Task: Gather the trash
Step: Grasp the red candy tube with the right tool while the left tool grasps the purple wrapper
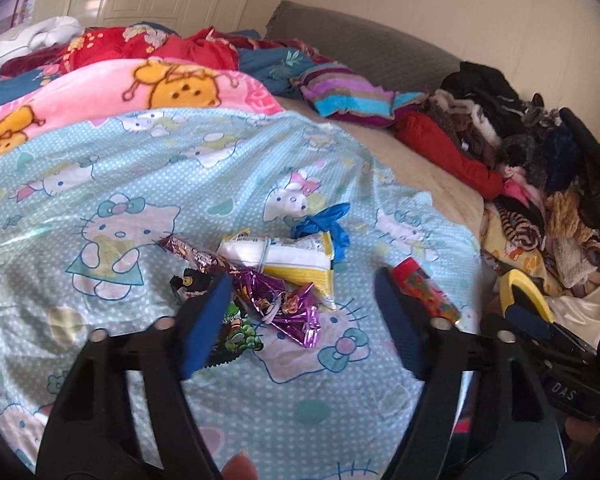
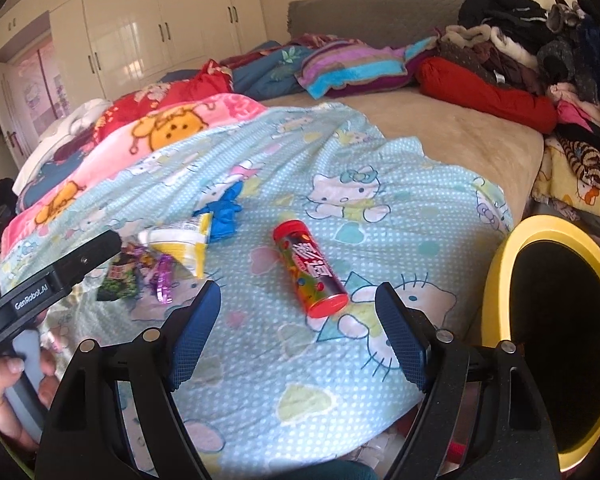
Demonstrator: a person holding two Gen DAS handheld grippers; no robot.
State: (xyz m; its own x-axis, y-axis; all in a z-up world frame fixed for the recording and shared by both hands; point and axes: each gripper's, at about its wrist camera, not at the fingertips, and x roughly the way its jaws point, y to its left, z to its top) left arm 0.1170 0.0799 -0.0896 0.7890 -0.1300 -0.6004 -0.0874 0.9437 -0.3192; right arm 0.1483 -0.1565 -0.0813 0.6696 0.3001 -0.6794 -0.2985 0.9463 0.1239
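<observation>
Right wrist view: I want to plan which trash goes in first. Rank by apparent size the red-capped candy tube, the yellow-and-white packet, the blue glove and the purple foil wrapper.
1. Red-capped candy tube, though it lies nearest the camera.
2. Yellow-and-white packet.
3. Blue glove.
4. Purple foil wrapper, partly hidden, so unsure.

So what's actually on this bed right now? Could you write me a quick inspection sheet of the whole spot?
Surface: blue cartoon-cat sheet spread over a beige bed.
Job's things: candy tube lying on its side, alone; wrappers, a yellow-white packet and a blue glove heaped together; yellow bin at the bed's right edge.
Clutter: clothes pile and blankets at the far side.
Grippers: left tool open over the wrappers; right tool open near the tube; both hold nothing.
Cables: nothing seen.
Surroundings: white wardrobe, grey headboard.
</observation>
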